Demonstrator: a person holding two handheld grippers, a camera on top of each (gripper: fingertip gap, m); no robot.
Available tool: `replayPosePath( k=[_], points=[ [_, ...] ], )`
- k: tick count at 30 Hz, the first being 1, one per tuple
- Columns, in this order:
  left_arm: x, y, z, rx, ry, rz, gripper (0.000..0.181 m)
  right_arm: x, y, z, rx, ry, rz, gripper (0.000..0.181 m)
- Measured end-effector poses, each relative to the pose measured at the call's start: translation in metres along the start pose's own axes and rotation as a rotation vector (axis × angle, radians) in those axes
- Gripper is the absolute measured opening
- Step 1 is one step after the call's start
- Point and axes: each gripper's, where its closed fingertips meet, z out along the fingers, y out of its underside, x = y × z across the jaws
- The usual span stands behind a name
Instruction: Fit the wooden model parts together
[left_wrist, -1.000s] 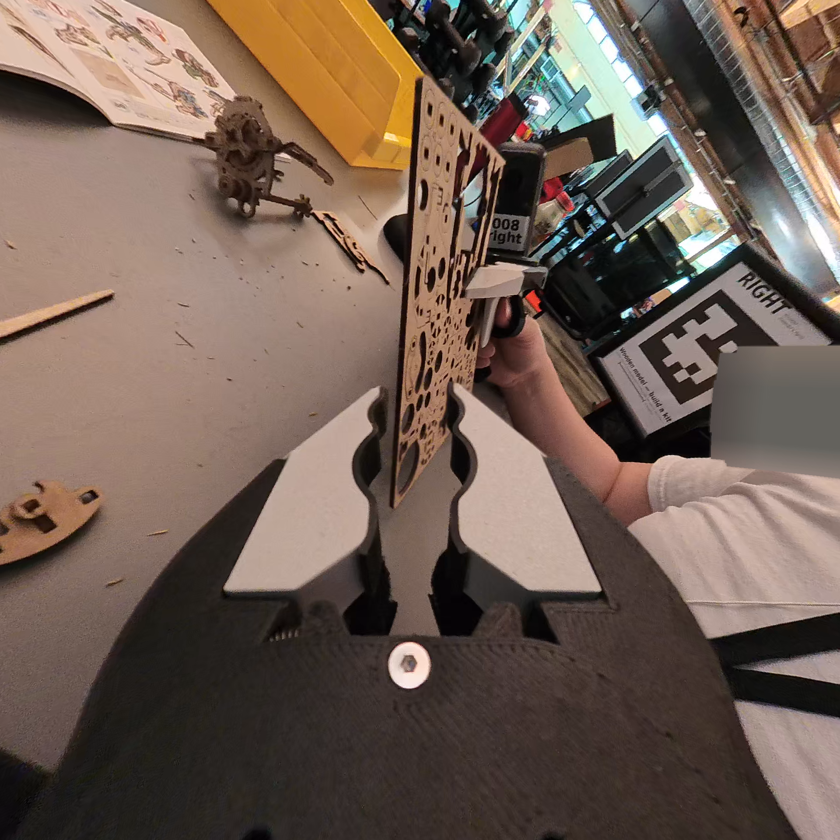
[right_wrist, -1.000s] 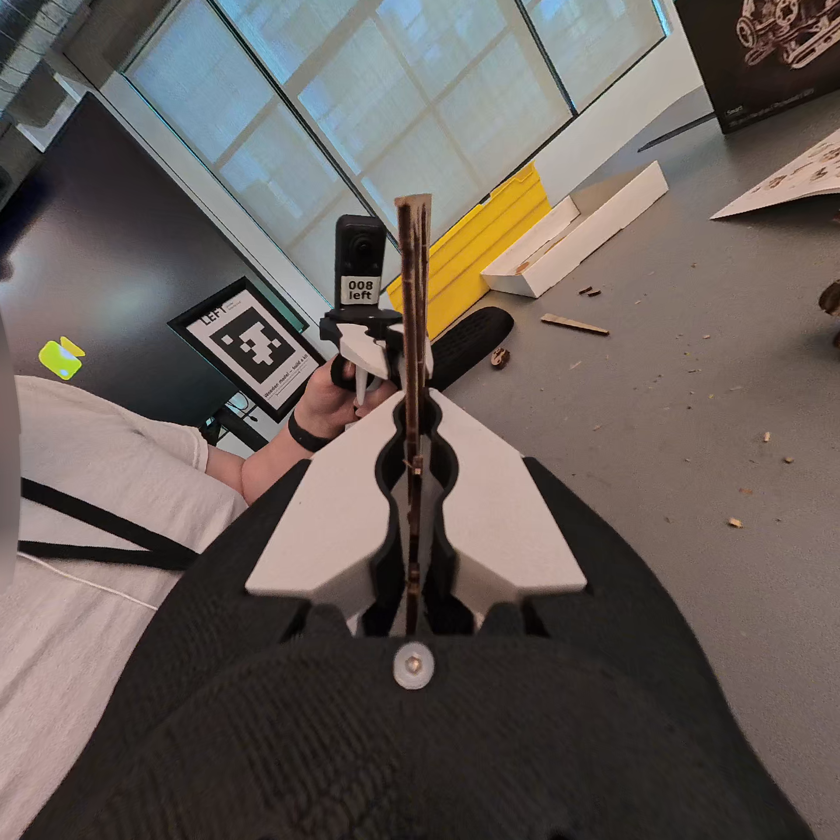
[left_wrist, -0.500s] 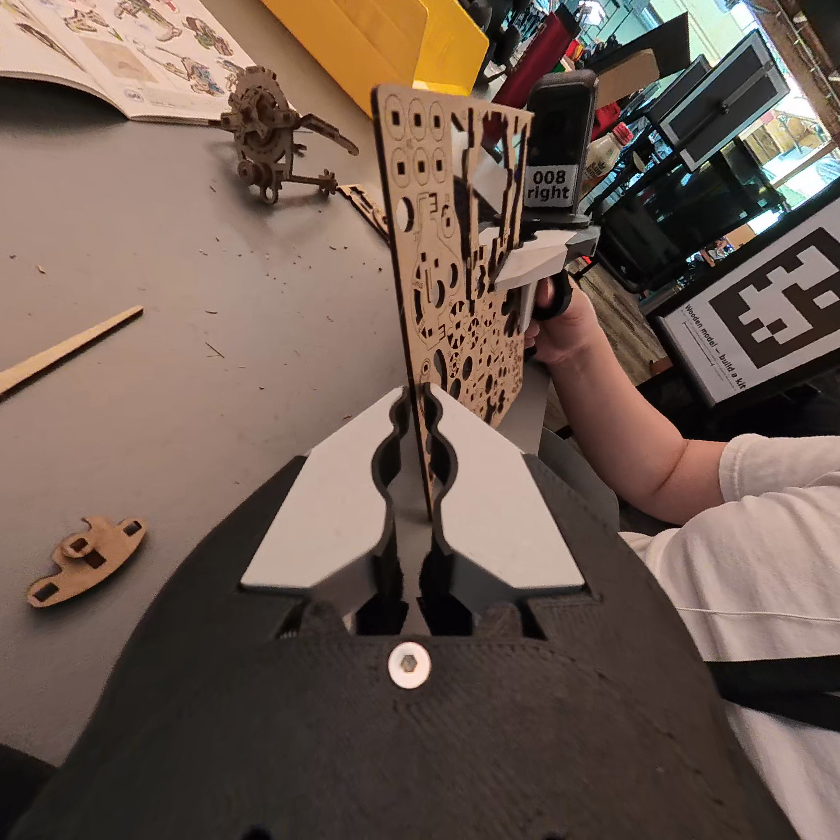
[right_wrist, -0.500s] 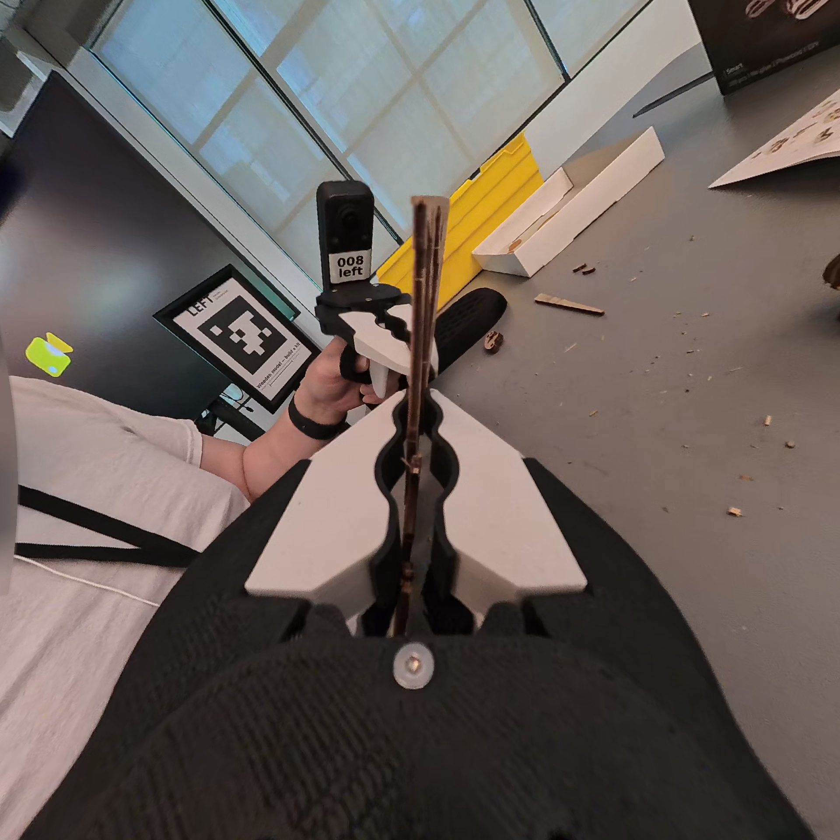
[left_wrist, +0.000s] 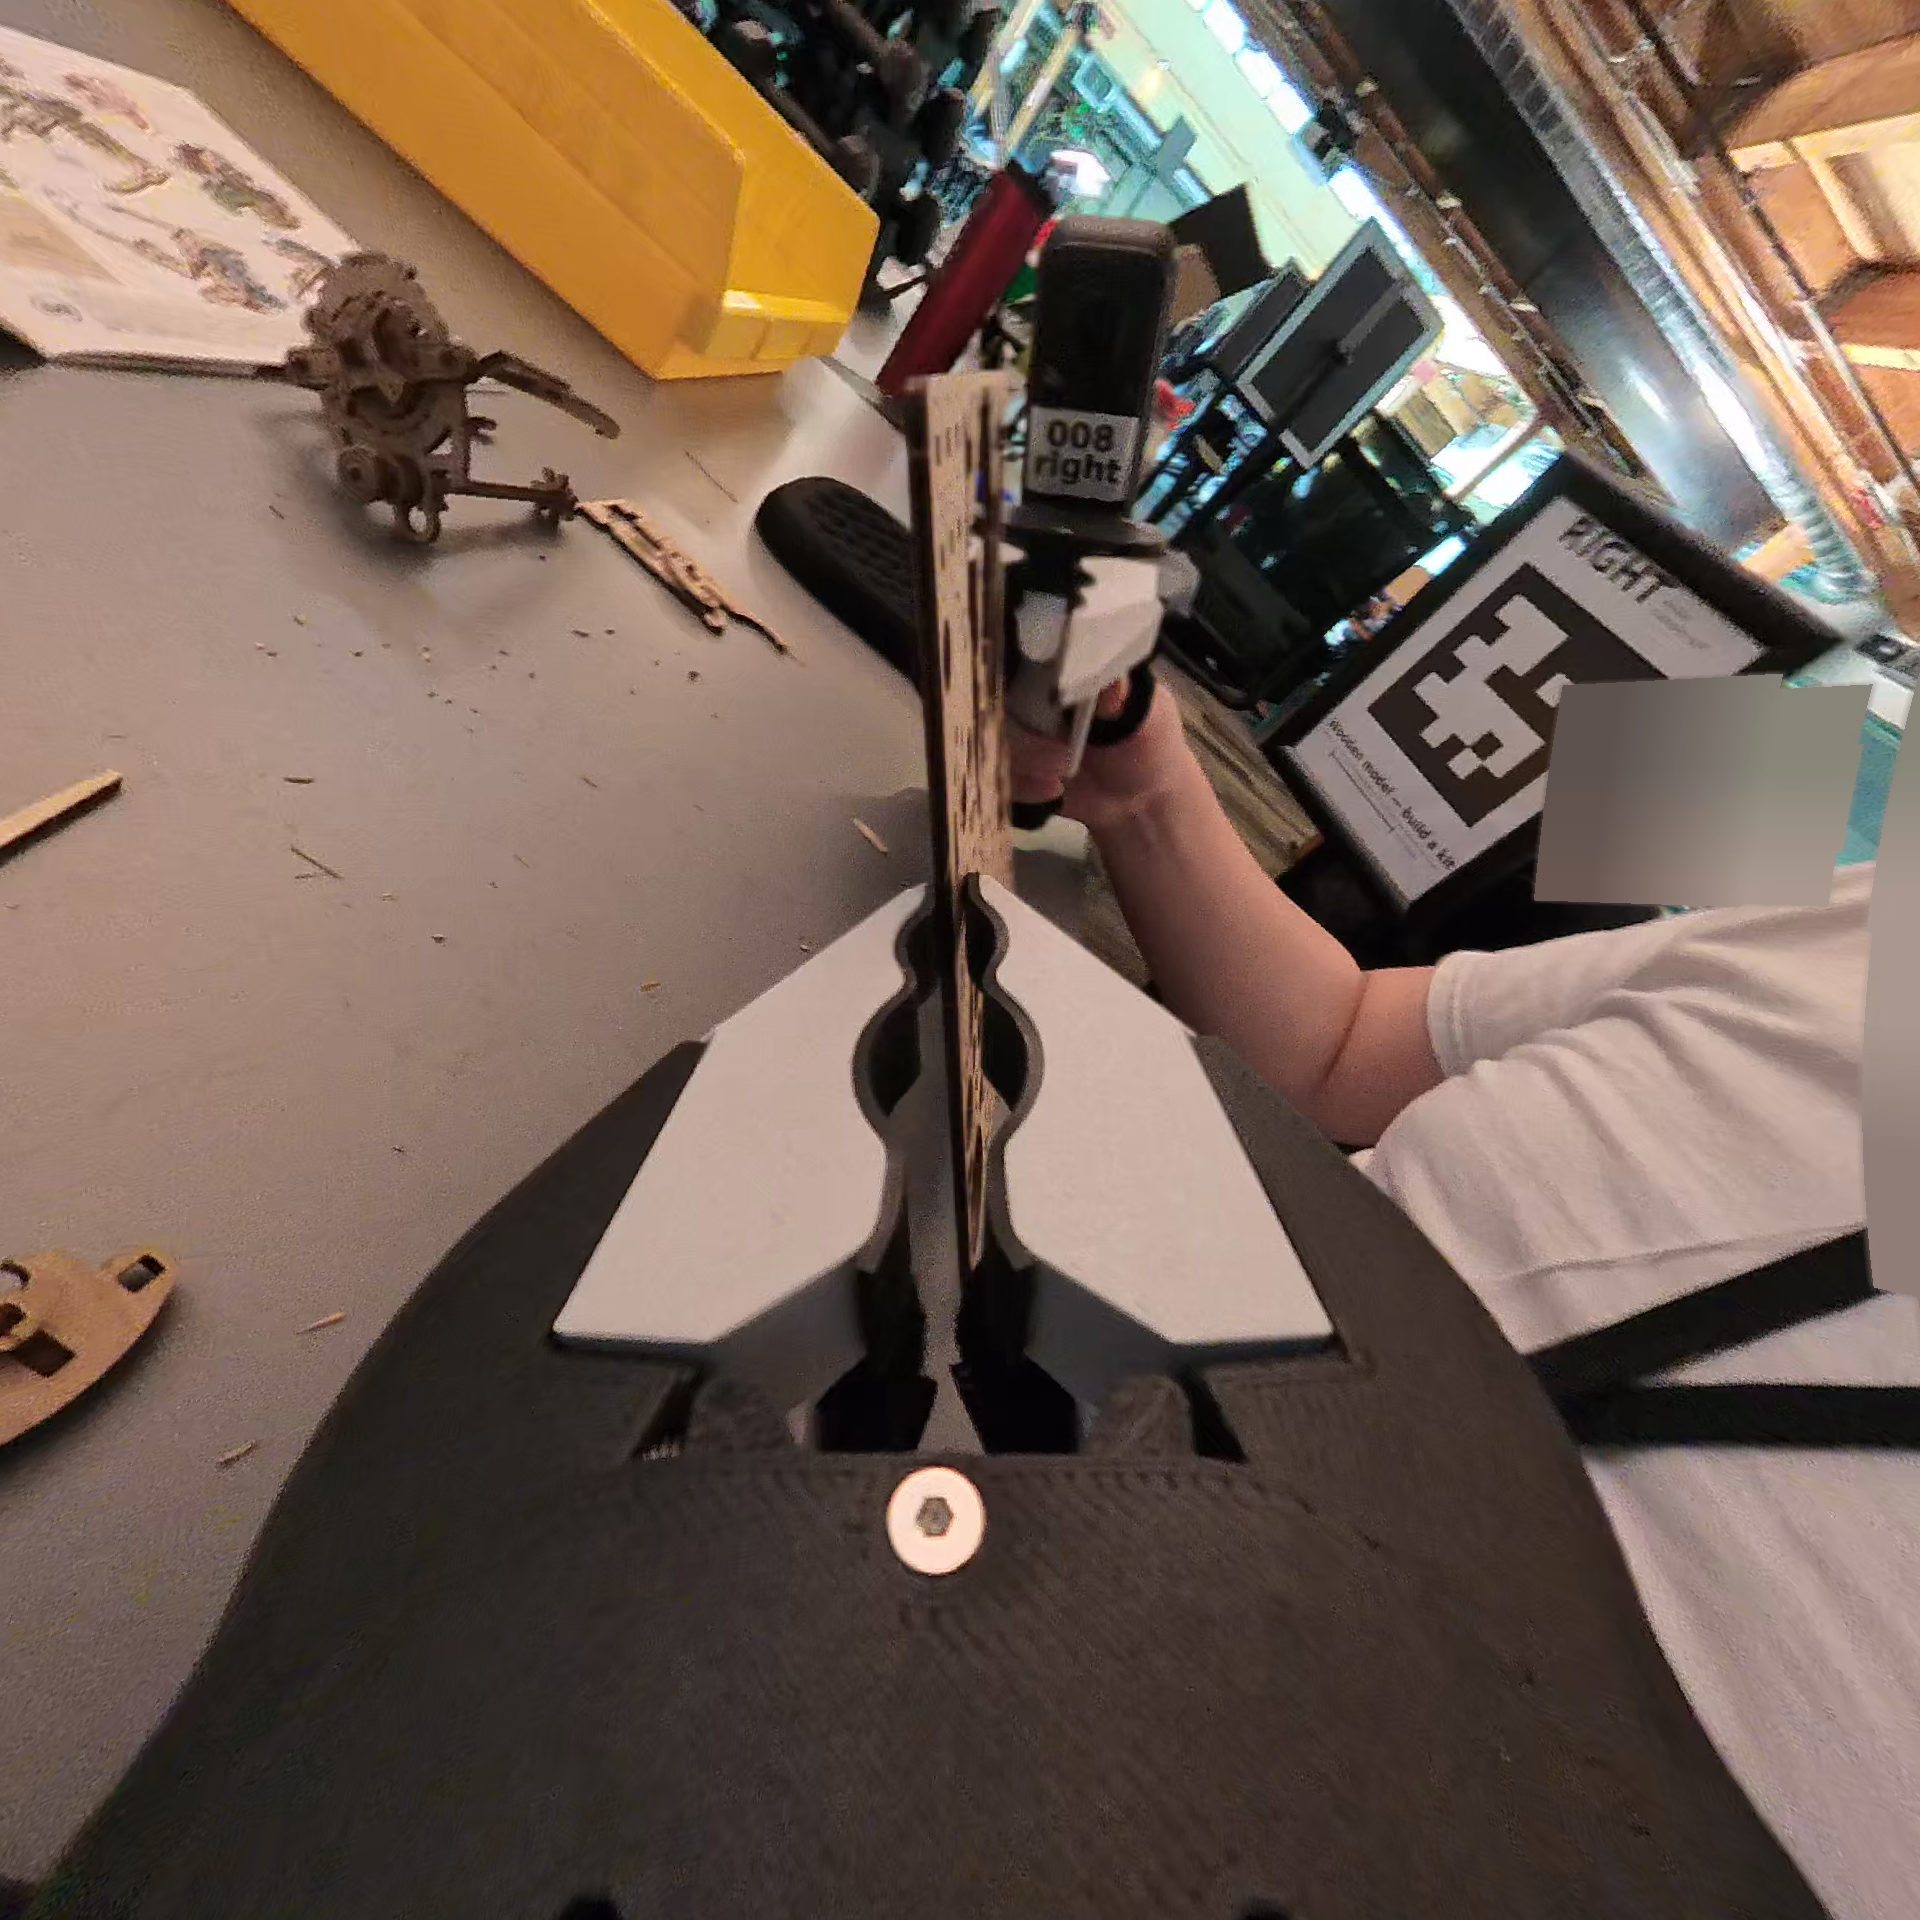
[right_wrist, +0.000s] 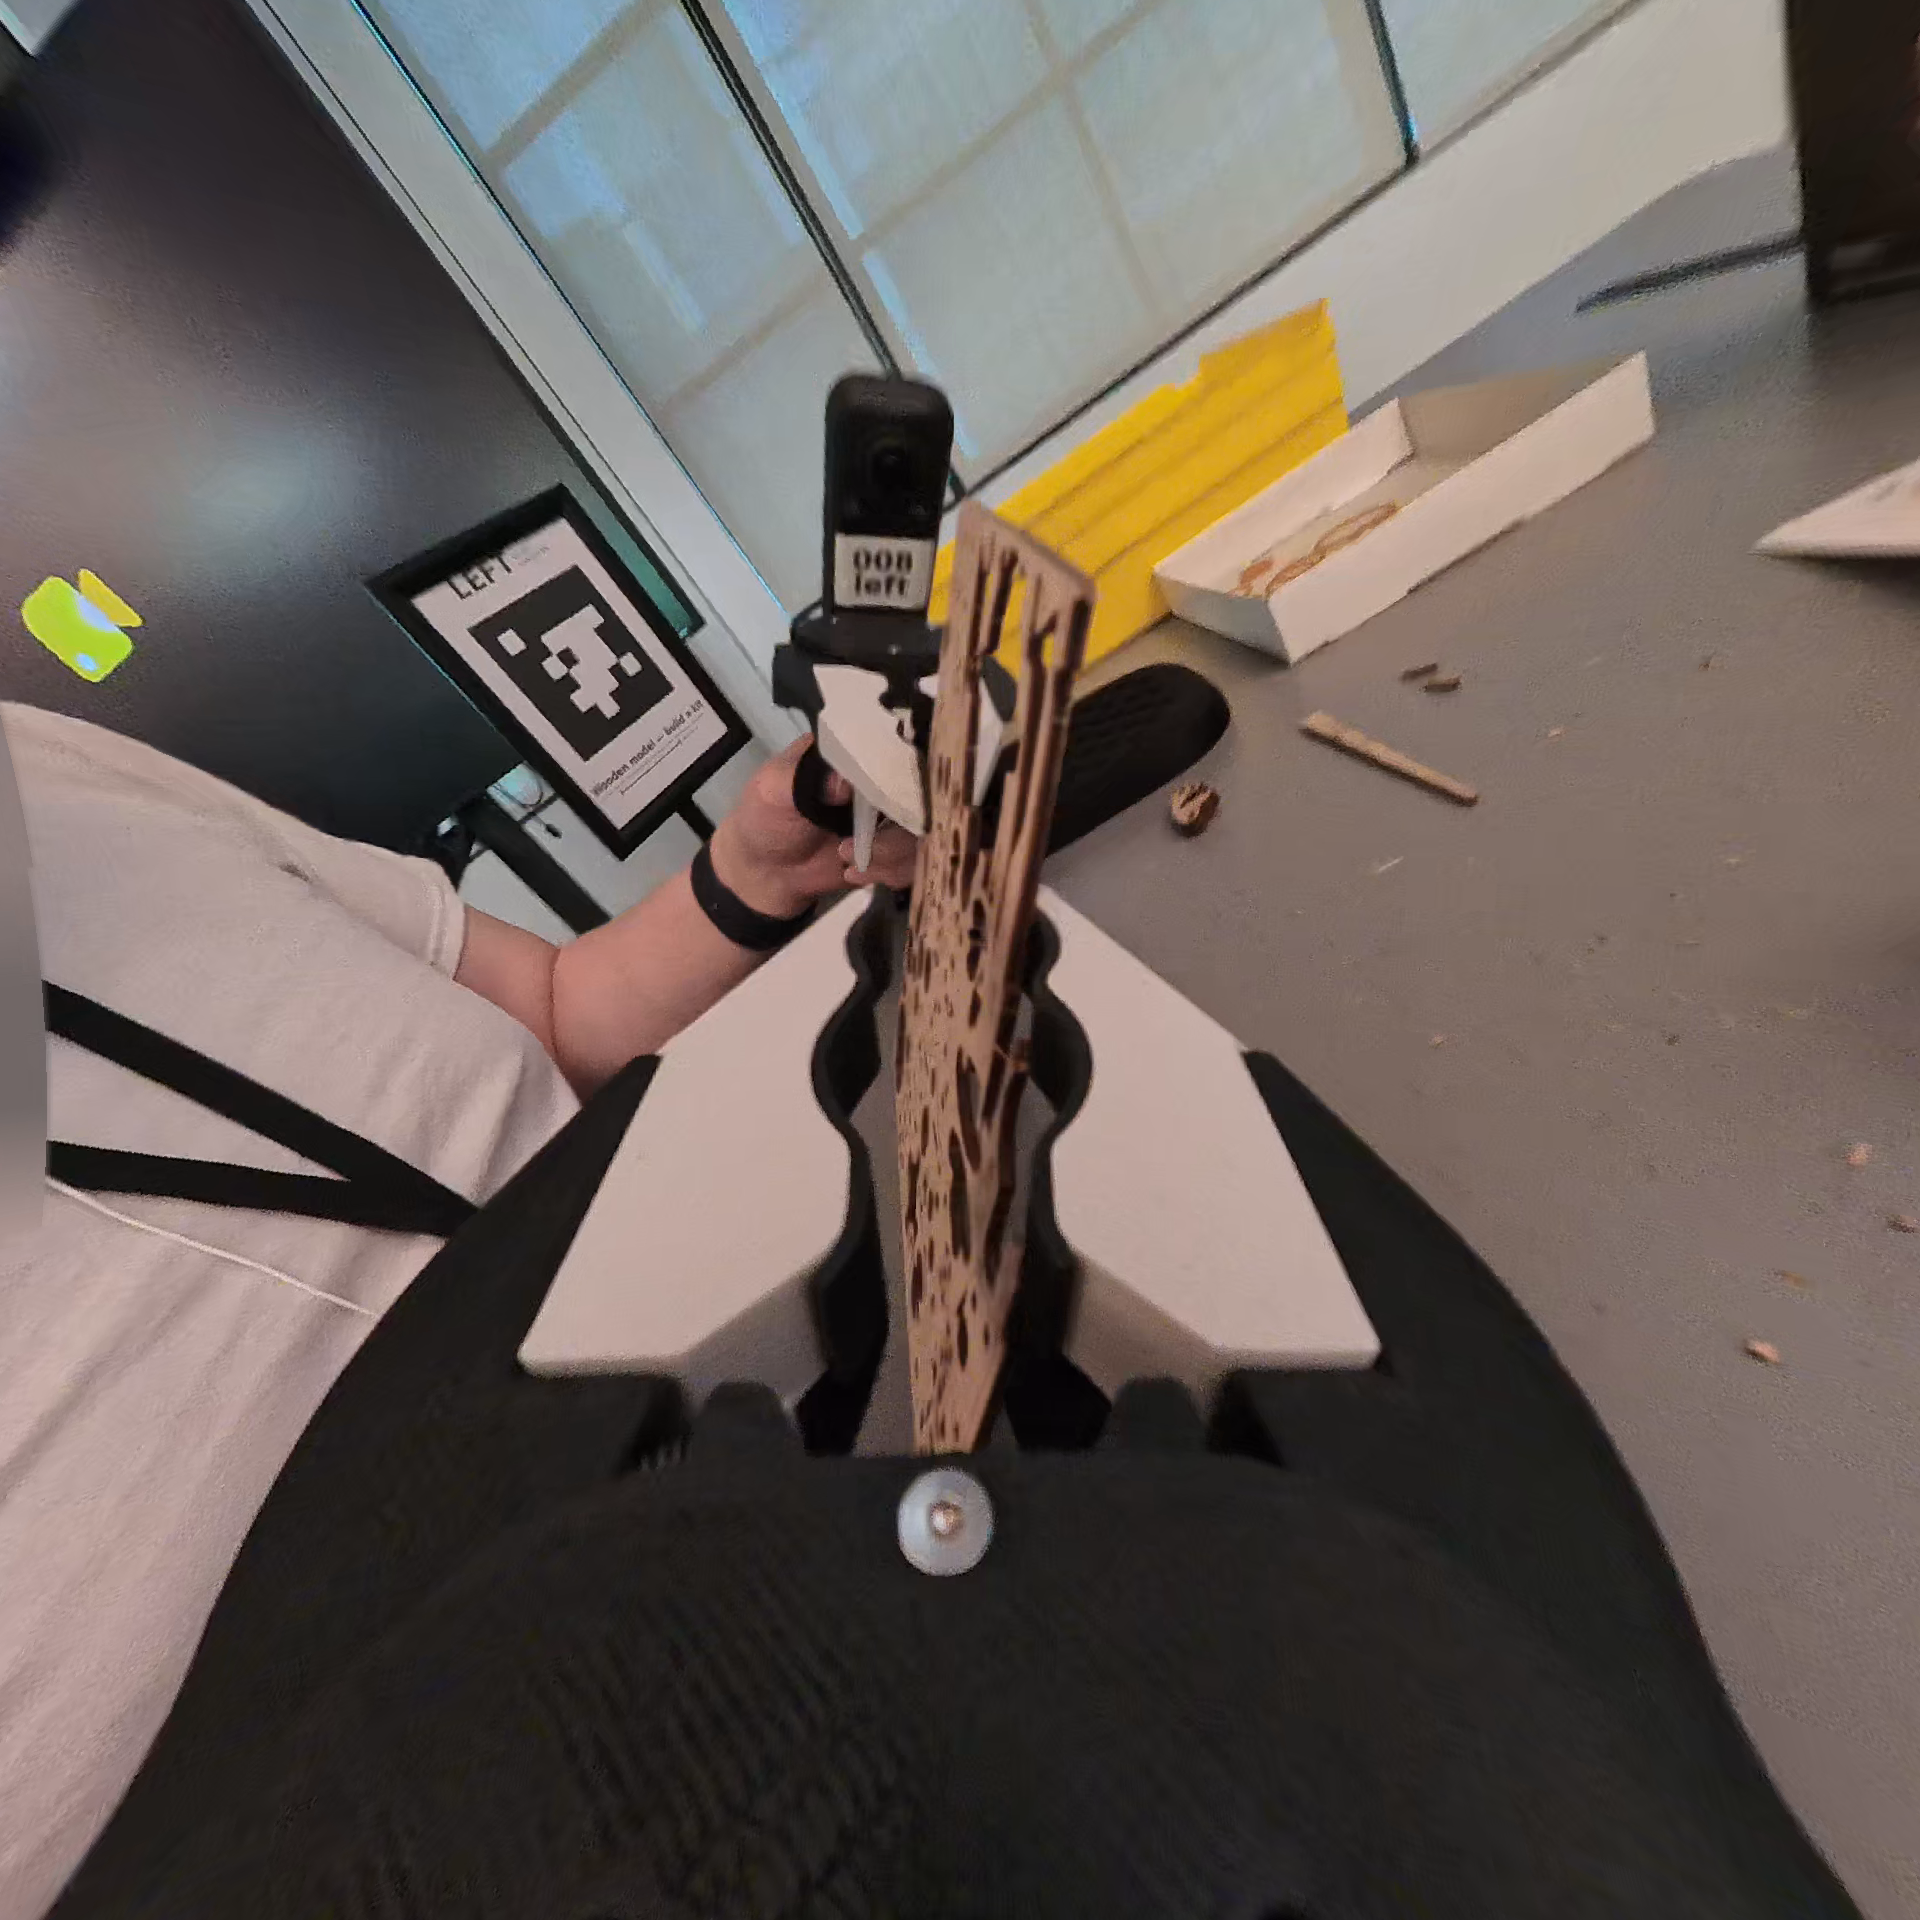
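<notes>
A laser-cut wooden parts sheet (left_wrist: 961, 644) stands on edge above the grey table (left_wrist: 416, 883). My left gripper (left_wrist: 954, 894) is shut on its near end. In the right wrist view the sheet (right_wrist: 982, 1039) leans tilted between the spread fingers of my right gripper (right_wrist: 956, 920), which is open around it. Each gripper shows at the sheet's far end in the other's view: the right one (left_wrist: 1075, 644) and the left one (right_wrist: 904, 748). A partly built wooden gear model (left_wrist: 395, 395) stands on the table at the far left.
A loose wooden piece (left_wrist: 62, 1340), a wooden strip (left_wrist: 57, 810) and a thin cut part (left_wrist: 675, 571) lie on the table. A yellow bin (left_wrist: 582, 135), an open booklet (left_wrist: 125, 239), a white box (right_wrist: 1403, 499) and a black pad (right_wrist: 1132, 727) sit around. Some 7 cm of space lies between my two pairs of fingers. The partly built wooden gear model (left_wrist: 395, 395) is about 15 cm from my right fingertips.
My left gripper has closed on the sheet. My right gripper's fingers have spread, and the sheet now leans tilted between them. The sheet turned edge-on to the left wrist view.
</notes>
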Motion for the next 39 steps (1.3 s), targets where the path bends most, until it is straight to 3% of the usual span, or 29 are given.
replayPosePath(
  k=[6,13,18,21,25,27,29,35,39],
  points=[
    [0.010,-0.007,-0.043,0.034,-0.025,0.095,0.000,-0.005,-0.040,-0.061,0.181,0.154,-0.192,0.019],
    [0.002,-0.012,-0.068,0.086,-0.081,0.082,0.000,0.000,-0.048,-0.099,0.317,0.180,-0.121,0.019],
    [0.002,-0.010,-0.075,0.090,-0.120,0.096,0.001,0.024,-0.047,-0.139,0.288,0.501,-0.220,0.026],
    [0.002,-0.010,-0.077,0.095,-0.127,0.106,0.000,0.026,-0.051,-0.158,0.324,0.540,-0.227,0.039],
    [-0.001,-0.012,-0.081,0.104,-0.141,0.109,0.000,0.022,-0.056,-0.162,0.418,0.433,-0.140,0.061],
    [-0.002,-0.013,-0.083,0.107,-0.151,0.113,0.000,0.024,-0.050,-0.158,0.389,0.435,-0.139,0.053],
    [-0.002,-0.013,-0.086,0.110,-0.156,0.117,0.000,0.025,-0.042,-0.153,0.337,0.434,-0.159,0.033],
    [0.000,-0.015,-0.092,0.118,-0.162,0.156,0.000,0.014,-0.052,-0.139,0.403,0.257,-0.086,0.028],
    [0.011,-0.018,-0.094,0.138,-0.127,0.198,0.000,0.029,-0.040,-0.124,0.300,0.311,-0.078,0.024]
  ],
)
